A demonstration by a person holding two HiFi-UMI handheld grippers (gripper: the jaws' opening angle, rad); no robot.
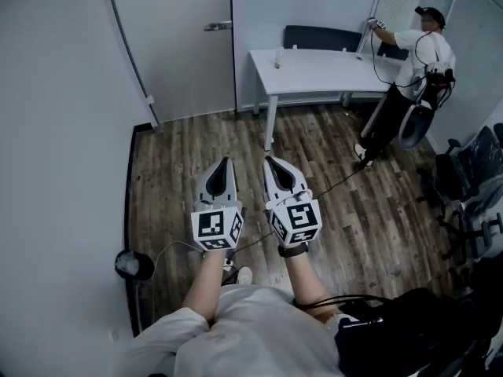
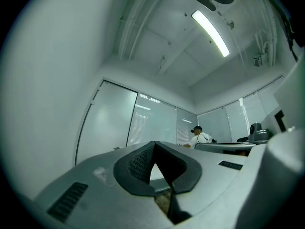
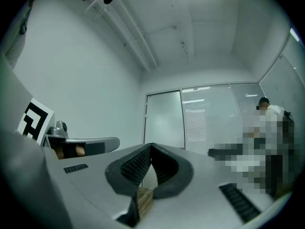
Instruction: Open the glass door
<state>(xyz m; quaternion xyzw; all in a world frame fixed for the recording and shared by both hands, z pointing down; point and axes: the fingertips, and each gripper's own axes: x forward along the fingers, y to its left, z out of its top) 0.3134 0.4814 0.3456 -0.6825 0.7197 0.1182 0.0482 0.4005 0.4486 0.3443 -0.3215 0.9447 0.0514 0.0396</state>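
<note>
Left gripper: your left gripper (image 1: pixel 225 162) sat in the lower middle of the head view. Its fingers were pressed together with nothing between them.

Right gripper: your right gripper (image 1: pixel 270 160) was just beside it, to the right. It was likewise closed tight and empty.

Glass door: the glass door (image 1: pixel 182 49) stood shut at the upper left of the head view, and you were well apart from it. Both gripper views showed it upright, far behind the jaws.

Handle: the door handle (image 1: pixel 218 27) was a small lever near the door's right edge, at the top of the frame. Neither gripper touched it.

Stage: I judge this was the approach, with the grip not yet made.

Risk, closed fingers: pressed together like that, neither gripper could take the lever. If you had arrived that way, the tips would likely have knocked against the handle or the glass.

Risk, slipping: the lever looked thin and smooth. A shallow pinch near its end could have slid off as you pressed it down.

Risk, swing: the white desk (image 1: pixel 314 71) stood just right of the door. If the door swung inward, it might have struck the desk's corner or your own arms.

Risk, cable: a cable (image 1: pixel 334 181) trailed across the wooden floor (image 1: pixel 196 144) to the right of your grippers. It could have snagged as you stepped forward.
</note>
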